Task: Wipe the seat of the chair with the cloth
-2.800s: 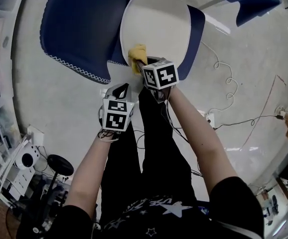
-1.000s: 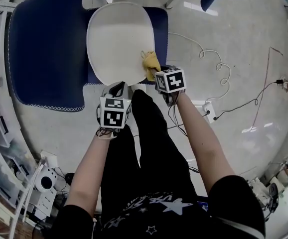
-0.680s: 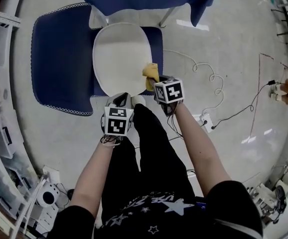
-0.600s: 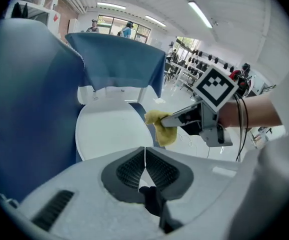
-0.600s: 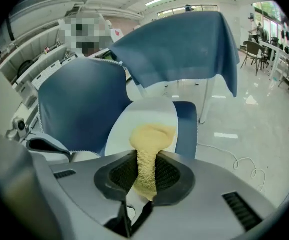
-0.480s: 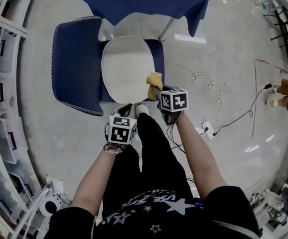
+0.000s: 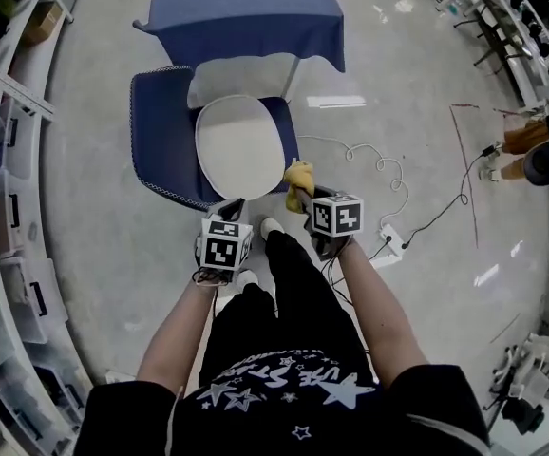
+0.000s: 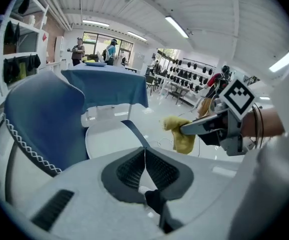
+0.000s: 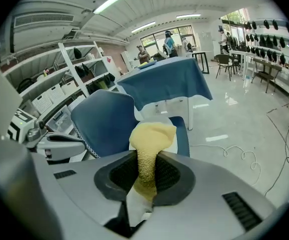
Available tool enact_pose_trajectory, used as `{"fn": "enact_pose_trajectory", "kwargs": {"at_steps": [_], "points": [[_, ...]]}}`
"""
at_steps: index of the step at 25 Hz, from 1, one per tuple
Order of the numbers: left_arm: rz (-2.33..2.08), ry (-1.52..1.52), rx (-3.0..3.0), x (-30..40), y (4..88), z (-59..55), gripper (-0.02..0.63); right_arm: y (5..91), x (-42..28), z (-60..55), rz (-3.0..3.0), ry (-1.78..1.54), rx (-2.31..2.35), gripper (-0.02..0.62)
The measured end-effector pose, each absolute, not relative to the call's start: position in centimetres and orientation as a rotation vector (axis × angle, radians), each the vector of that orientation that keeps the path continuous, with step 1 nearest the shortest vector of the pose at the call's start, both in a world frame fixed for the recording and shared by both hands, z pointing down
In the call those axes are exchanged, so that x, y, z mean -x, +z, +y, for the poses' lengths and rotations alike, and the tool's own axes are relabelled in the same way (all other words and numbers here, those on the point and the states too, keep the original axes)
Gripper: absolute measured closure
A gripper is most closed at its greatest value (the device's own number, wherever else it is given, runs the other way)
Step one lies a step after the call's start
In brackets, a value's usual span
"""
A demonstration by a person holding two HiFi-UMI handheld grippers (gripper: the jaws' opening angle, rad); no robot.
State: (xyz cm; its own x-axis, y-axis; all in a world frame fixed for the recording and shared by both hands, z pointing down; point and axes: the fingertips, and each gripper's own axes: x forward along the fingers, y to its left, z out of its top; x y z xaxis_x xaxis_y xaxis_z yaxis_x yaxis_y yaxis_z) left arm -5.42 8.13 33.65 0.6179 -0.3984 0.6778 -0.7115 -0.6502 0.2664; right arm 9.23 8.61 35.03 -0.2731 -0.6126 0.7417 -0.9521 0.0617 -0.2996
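Observation:
The chair's white seat (image 7: 239, 145) lies ahead of me, its blue back (image 7: 165, 131) to the left. My right gripper (image 7: 301, 198) is shut on the yellow cloth (image 7: 299, 180), which hangs in the air just off the seat's near right corner and does not touch it. In the right gripper view the cloth (image 9: 149, 144) bulges out between the closed jaws, with the blue chair back (image 9: 104, 121) beyond. My left gripper (image 7: 229, 209) is shut and empty, near the seat's front edge. Its own view shows the seat (image 8: 107, 136), the cloth (image 8: 182, 134) and the right gripper (image 8: 184, 129).
A table under a blue cover (image 7: 246, 12) stands just behind the chair. Shelving with bins (image 7: 4, 188) runs along the left. A white cable (image 7: 379, 164) and a power strip (image 7: 388, 238) lie on the floor to the right. A person (image 7: 540, 155) is at the far right.
Both grippers have come up and back from the chair. The cloth, earlier at the seat's near right edge, now hangs clear of it. The head view has pulled back.

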Motion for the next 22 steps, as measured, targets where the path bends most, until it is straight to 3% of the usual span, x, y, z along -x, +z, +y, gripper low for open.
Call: {"fn": "enact_pose_trajectory", "kwargs": {"at_steps": [22], "points": [[-1.078, 0.675, -2.312, 5.9, 24.9, 17.0, 0.584, 23.2, -12.1, 17.9, -2.08, 0.974, -1.581, 0.526]]}}
